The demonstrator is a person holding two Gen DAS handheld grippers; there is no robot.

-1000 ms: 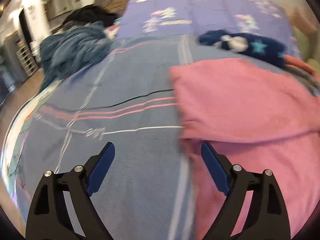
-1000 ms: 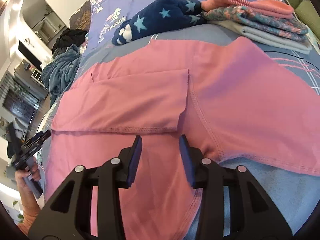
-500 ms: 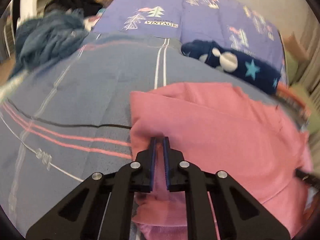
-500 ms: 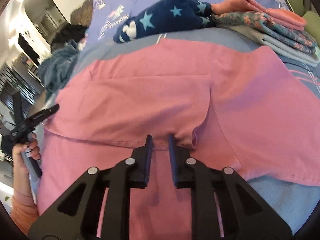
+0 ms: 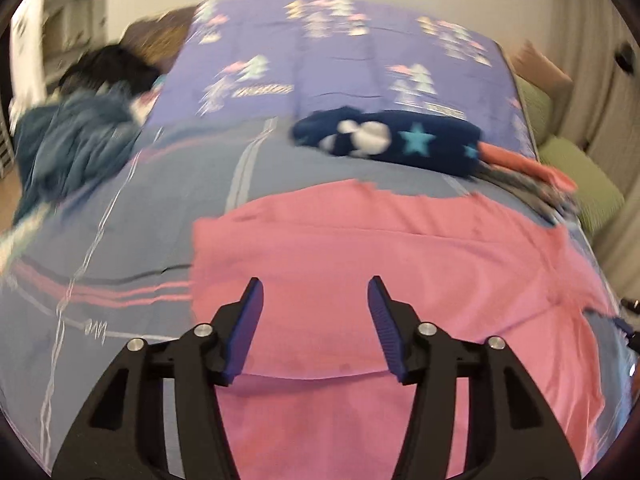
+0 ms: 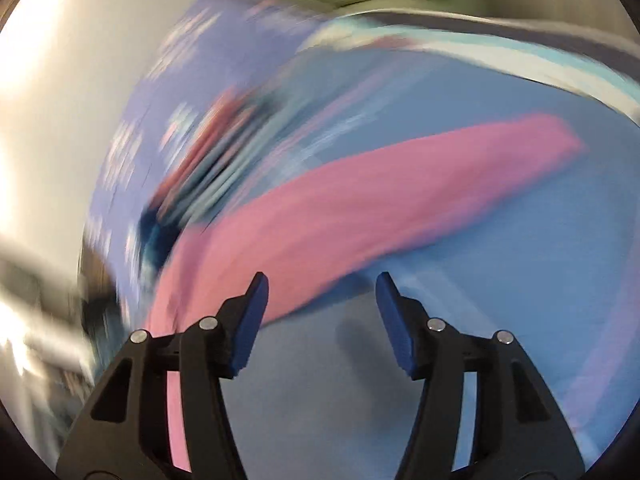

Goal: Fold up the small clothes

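Left gripper [image 5: 315, 294]: my jaws wide, empty, over pink garment [image 5: 400, 248] | right gripper [image 6: 322, 290]: wide, empty, over bedsheet [image 6: 480, 320]

— where's the pink cloth garment [image 5: 400, 256]?
— flat on the grey-blue striped bedsheet [image 5: 120, 240].
— behind it?
— the navy star-patterned fleece bundle [image 5: 392, 140]; the blue crumpled blanket [image 5: 72, 152] lies far left.
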